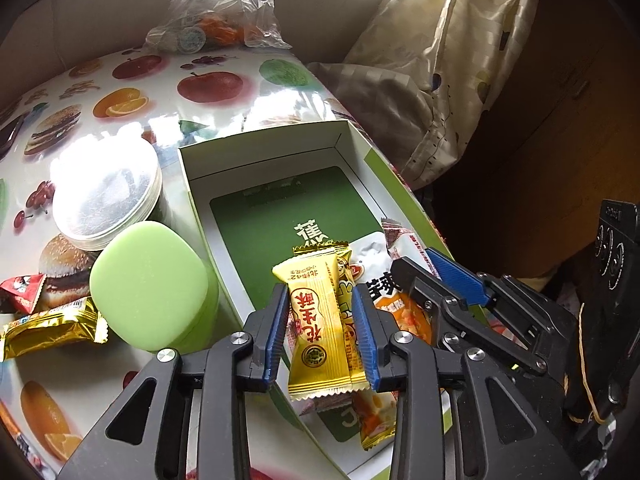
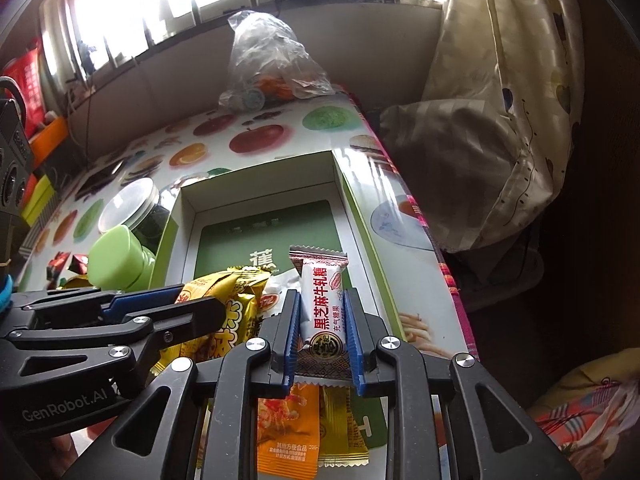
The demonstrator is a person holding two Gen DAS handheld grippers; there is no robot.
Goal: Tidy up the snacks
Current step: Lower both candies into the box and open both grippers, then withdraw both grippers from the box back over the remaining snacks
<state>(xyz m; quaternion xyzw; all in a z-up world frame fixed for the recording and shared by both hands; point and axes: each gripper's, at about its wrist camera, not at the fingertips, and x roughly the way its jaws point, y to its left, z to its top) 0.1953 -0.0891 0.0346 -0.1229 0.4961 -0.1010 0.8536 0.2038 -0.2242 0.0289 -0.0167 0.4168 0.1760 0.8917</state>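
My left gripper [image 1: 320, 332] is shut on a yellow peanut candy bar [image 1: 316, 320], held over the near end of an open white and green box [image 1: 264, 148]. My right gripper [image 2: 322, 340] is shut on a white sesame nougat bar [image 2: 322, 300], held over the same box [image 2: 256, 188]. Several wrapped snacks lie in the box's near end: an orange pack [image 2: 286, 436] and a yellow pack [image 2: 344, 436]. The right gripper [image 1: 452, 280] shows at the right of the left wrist view. The left gripper [image 2: 188, 304] shows at the left of the right wrist view.
A green lidded tub [image 1: 150, 280] and a clear-lidded jar [image 1: 106, 192] stand left of the box on the fruit-print table [image 1: 152, 80]. A gold snack [image 1: 52, 330] and a red one [image 1: 22, 290] lie at the left. A plastic bag [image 1: 224, 12] sits at the back. A curtain [image 1: 452, 60] hangs right.
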